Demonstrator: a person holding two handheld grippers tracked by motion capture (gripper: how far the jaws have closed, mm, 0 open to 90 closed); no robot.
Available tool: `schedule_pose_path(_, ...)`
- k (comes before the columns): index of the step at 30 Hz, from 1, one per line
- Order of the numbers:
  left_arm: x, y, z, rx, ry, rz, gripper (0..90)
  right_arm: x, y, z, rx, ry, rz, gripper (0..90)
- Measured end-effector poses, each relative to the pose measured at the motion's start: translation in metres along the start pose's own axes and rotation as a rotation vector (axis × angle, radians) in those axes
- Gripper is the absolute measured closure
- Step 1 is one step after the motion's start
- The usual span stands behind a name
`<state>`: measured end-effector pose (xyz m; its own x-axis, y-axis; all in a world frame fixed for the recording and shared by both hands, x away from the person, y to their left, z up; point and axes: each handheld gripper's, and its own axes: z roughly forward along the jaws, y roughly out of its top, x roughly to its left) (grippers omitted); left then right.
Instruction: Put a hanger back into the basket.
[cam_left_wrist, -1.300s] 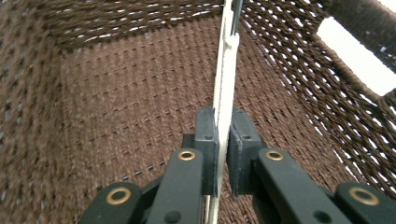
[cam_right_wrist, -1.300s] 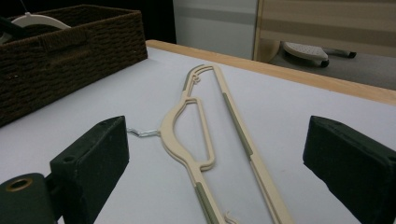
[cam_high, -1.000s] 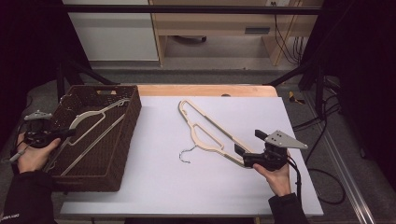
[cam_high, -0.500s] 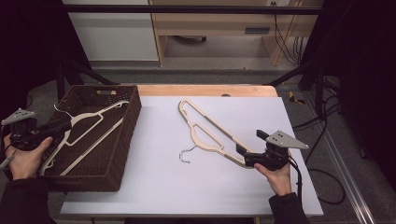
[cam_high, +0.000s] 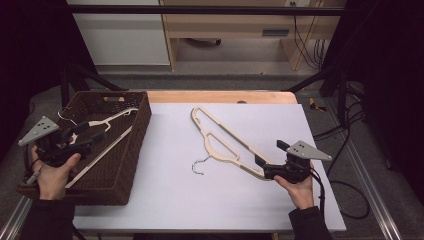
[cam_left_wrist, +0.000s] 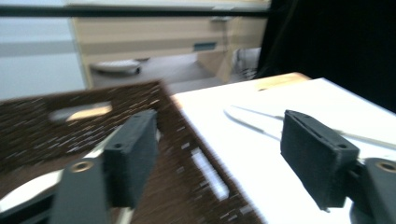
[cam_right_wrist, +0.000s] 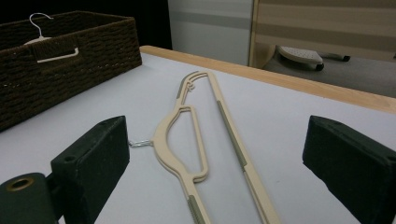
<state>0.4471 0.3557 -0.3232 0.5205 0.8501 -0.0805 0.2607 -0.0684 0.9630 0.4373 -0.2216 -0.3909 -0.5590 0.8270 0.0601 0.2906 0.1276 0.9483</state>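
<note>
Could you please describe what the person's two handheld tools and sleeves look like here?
Both tools are black. The left tool and right tool each carry a grey three-cornered plate with small holes on top. Their blocky black pads are finely textured. A dark cable trails from the right tool. Both sleeves are dark.

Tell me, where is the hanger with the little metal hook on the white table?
The beige hanger lies mid-table in the high view, right of the brown basket, its end by the right gripper.
</note>
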Motion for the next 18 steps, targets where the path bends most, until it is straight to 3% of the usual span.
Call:
schedule_pose_path(6,-0.037,0.004,0.018,-0.018,-0.049,0.044,11.0,-0.001,0.000,0.000,-0.005,0.006,-0.003,7.7)
schedule_pose_path(10,-0.055,0.004,0.031,-0.027,-0.082,0.057,9.4,-0.003,0.001,-0.003,-0.009,-0.004,0.006,7.6)
schedule_pose_path(18,-0.085,-0.001,0.053,0.014,-0.164,0.089,9.6,-0.004,0.002,-0.003,-0.014,-0.011,0.008,7.6)
